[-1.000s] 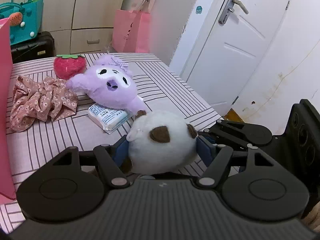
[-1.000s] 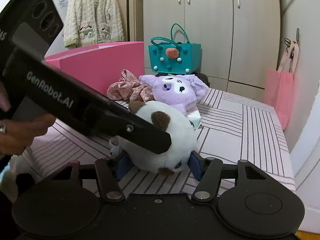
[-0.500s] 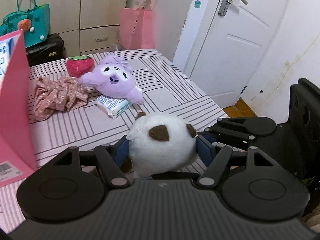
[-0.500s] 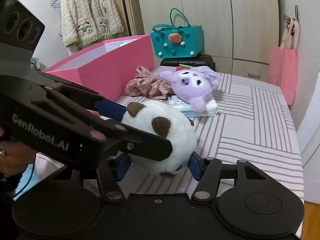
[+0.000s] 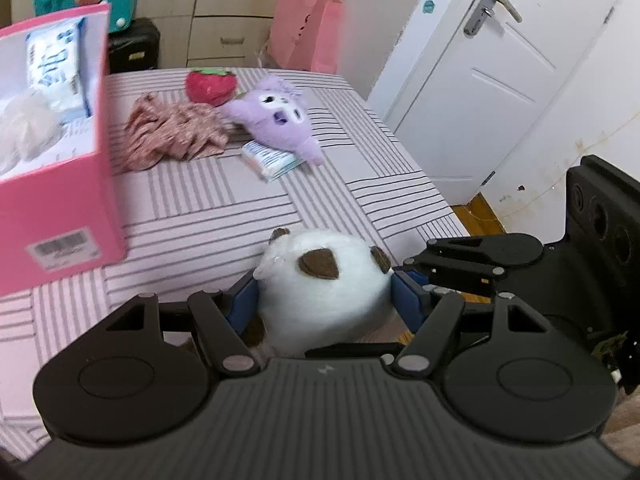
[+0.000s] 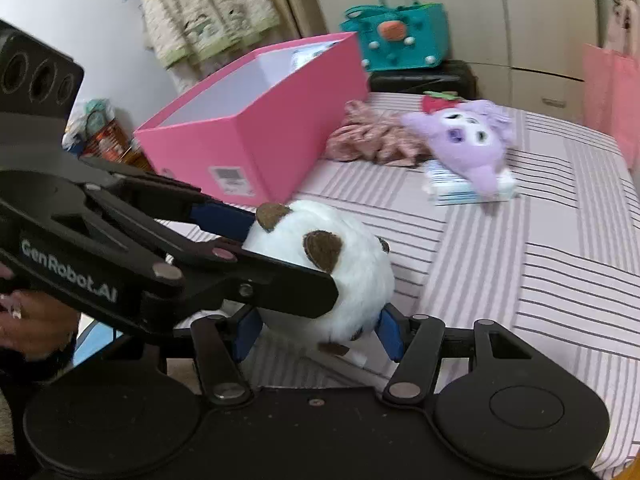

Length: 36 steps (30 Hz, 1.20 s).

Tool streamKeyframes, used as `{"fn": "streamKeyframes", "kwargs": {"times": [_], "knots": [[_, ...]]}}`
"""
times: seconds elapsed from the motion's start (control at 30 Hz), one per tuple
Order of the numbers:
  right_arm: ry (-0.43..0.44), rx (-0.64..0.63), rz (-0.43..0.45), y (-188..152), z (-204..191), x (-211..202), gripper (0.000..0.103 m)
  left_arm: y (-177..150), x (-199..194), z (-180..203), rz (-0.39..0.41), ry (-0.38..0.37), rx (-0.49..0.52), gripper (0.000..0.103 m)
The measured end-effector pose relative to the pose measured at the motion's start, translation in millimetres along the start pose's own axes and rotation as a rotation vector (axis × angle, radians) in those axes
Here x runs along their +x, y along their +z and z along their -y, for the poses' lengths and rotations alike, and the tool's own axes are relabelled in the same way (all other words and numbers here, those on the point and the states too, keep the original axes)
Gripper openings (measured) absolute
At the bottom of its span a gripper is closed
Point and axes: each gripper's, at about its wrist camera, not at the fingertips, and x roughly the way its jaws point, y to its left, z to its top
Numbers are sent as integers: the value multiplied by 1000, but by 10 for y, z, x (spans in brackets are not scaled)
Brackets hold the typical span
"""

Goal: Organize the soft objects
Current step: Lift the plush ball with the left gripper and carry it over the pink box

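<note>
Both grippers are shut on one round white plush with brown patches (image 5: 324,292), which also shows in the right wrist view (image 6: 332,280). My left gripper (image 5: 325,305) squeezes its sides; my right gripper (image 6: 317,334) grips it from the other direction. The plush hangs above the striped bed near its front edge. An open pink box (image 6: 256,128) stands to the left and holds a tissue pack (image 5: 56,68) and something white and fluffy. A purple plush (image 5: 276,120), a strawberry plush (image 5: 210,86), a floral cloth (image 5: 172,136) and a tissue pack (image 5: 272,160) lie farther back on the bed.
The striped bed cover (image 6: 540,280) fills the middle. A white door (image 5: 480,80) and pink bag (image 5: 308,32) are at the right, a teal bag (image 6: 400,40) on a black suitcase behind the bed. The bed edge drops to the floor (image 5: 476,212) at the right.
Both grippers have lifted and pulled the white plush back from the bed's middle, towards the pink box. The box has come into closer view and its inside now shows.
</note>
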Motion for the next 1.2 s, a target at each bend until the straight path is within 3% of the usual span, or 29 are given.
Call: {"fn": "streamKeyframes", "kwargs": {"times": [0.07, 0.33, 0.5, 0.8, 1.07, 1.2], "knots": [[8, -29, -6, 30, -98, 2, 66, -21, -104, -85, -15, -6, -26, 69], [171, -11, -94, 251, -338, 121, 66, -58, -473, -357, -85, 17, -115, 69], [216, -45, -119, 492, -562, 185, 66, 23, -749, -475, -71, 53, -122, 69], [277, -65, -112, 1026, -837, 273, 65, 243, -1169, -740, 34, 123, -173, 70], [327, -54, -3, 1517, -831, 265, 66, 570, -1486, -899, 201, 146, -139, 71], [294, -90, 52, 1741, -821, 336, 66, 733, -1420, -1025, 271, 171, -116, 72]]}}
